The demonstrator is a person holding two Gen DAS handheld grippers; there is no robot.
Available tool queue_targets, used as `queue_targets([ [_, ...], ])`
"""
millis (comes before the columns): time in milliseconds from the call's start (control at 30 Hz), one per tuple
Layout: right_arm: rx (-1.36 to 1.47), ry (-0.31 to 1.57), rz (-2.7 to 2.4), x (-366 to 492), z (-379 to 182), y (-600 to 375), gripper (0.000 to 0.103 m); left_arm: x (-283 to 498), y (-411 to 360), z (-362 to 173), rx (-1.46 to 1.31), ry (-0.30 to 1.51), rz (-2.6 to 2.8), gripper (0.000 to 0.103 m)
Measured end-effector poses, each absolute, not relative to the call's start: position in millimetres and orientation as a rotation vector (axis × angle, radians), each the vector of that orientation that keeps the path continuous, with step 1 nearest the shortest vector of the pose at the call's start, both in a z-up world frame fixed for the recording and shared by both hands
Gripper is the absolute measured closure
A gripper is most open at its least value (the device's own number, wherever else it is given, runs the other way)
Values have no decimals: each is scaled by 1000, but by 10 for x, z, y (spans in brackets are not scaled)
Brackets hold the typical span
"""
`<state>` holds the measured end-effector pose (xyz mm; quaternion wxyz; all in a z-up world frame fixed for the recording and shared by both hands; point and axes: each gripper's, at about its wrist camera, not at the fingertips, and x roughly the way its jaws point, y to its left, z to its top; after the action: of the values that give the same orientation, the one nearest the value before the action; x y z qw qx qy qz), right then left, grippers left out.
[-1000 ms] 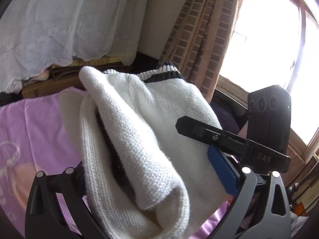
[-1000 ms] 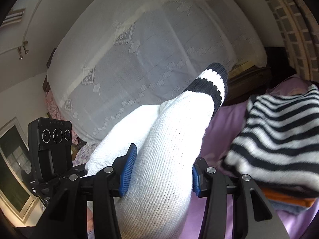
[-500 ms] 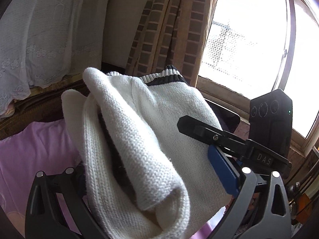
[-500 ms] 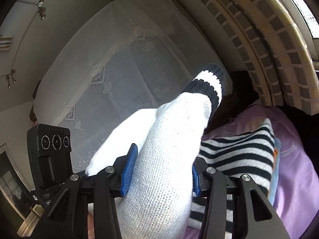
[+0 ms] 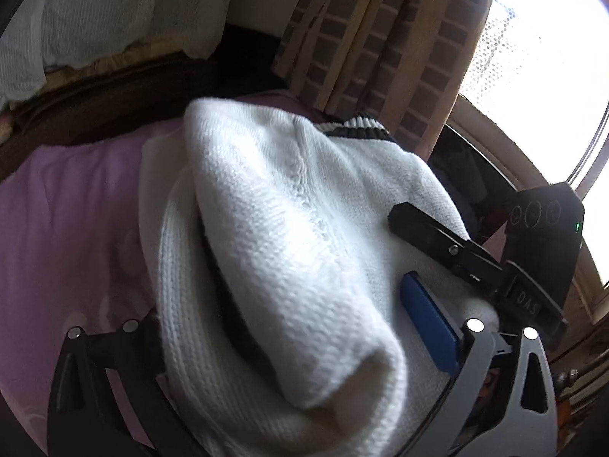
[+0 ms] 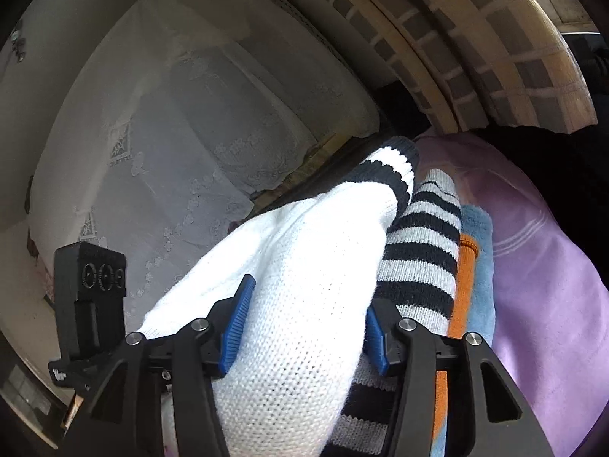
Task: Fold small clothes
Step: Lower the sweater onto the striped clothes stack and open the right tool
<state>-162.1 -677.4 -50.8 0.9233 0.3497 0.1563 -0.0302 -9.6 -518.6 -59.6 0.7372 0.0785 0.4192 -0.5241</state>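
Sweater [image 6: 304,278], soft and floppy, sits squeezed in my right fingers [image 6: 238,318] and left fingers [image 5: 428,323]; I hold its folded edges.

White sweater [image 5: 304,228] hides left gripper's [image 5: 266,346] left pad (blurred too).

Left wrist view: from behind the left tongs [image 5: 289,346], tilted downward, very near the white sweater [image 5: 304,228] that fills the frame; bed [image 5: 68,198], curtain [image 5: 373,49] and window [image 5: 540,53] beyond. Right wrist view: from behind the right tongs [image 6: 304,327], aimed nearer level, equally close. Both views share the sweater, bed, curtain and the white lace cover [image 6: 182,122].
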Motion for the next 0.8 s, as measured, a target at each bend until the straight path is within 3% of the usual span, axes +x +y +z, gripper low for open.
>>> queue_targets([
  [300, 731, 333, -81, -1636, -446, -6774, 50, -238, -5078, -587, 150, 868, -1130, 4],
  [433, 646, 405, -222, -1677, -219, -6670, 36, -267, -4843, -296, 125, 827, -1107, 5],
  [600, 510, 379, -320, -1896, 79, -6449, 34, -167, -4510, 19, 72, 739, -1039, 5],
  [733, 411, 424, -380, -1953, 37, -6296, 31, -50, -4738, -414, 267, 831, -919, 4],
  [800, 398, 448, -396, -1941, -63, -6311, 21, -22, -4725, -560, 229, 845, -945, 4],
])
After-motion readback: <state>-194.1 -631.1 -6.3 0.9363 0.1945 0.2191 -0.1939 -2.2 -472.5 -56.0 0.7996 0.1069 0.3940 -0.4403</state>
